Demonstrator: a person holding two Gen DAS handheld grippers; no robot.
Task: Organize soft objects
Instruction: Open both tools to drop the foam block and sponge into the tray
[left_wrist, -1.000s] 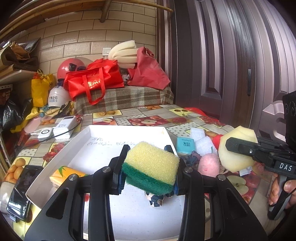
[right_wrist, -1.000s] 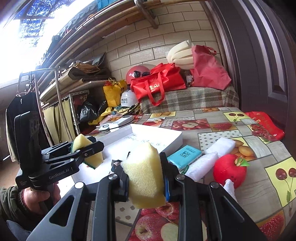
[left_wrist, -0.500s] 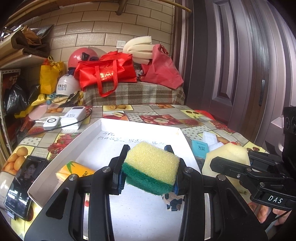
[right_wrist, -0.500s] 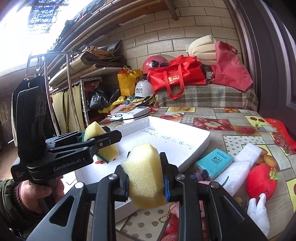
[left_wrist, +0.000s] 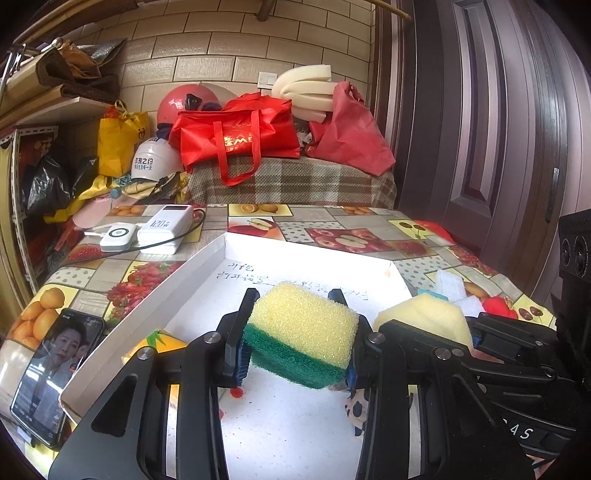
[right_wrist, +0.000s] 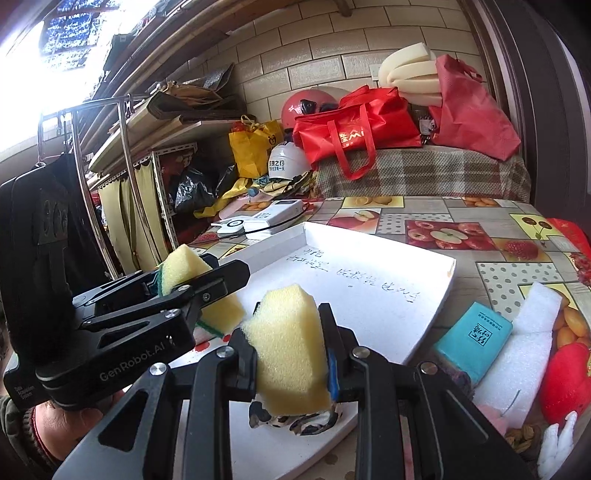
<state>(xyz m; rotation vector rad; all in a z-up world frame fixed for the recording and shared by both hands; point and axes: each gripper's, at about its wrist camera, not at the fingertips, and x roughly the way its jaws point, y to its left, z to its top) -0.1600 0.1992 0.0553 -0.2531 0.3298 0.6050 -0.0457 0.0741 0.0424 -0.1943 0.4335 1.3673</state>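
My left gripper (left_wrist: 297, 334) is shut on a yellow-and-green scouring sponge (left_wrist: 301, 332) and holds it above the white tray (left_wrist: 207, 266). My right gripper (right_wrist: 290, 354) is shut on a plain yellow sponge (right_wrist: 290, 350), held over the tray's near right part (right_wrist: 439, 295). Each gripper shows in the other view: the right gripper (left_wrist: 436, 325) with its sponge just right of mine, the left gripper (right_wrist: 199, 284) at left over the tray. A spotted soft thing (right_wrist: 295, 421) lies in the tray under the yellow sponge. An orange packet (left_wrist: 155, 341) lies at the tray's left.
Right of the tray lie a teal packet (right_wrist: 474, 334), white foam blocks (right_wrist: 524, 332) and a red plush fruit (right_wrist: 565, 380). A phone (left_wrist: 55, 373) lies at the table's left edge. Power banks (left_wrist: 162, 230) sit behind the tray. Bags and helmets crowd the back.
The right gripper with the yellow sponge has moved left, from beside the tray to over it, close to the left gripper. The left gripper keeps its sponge and has shifted a little.
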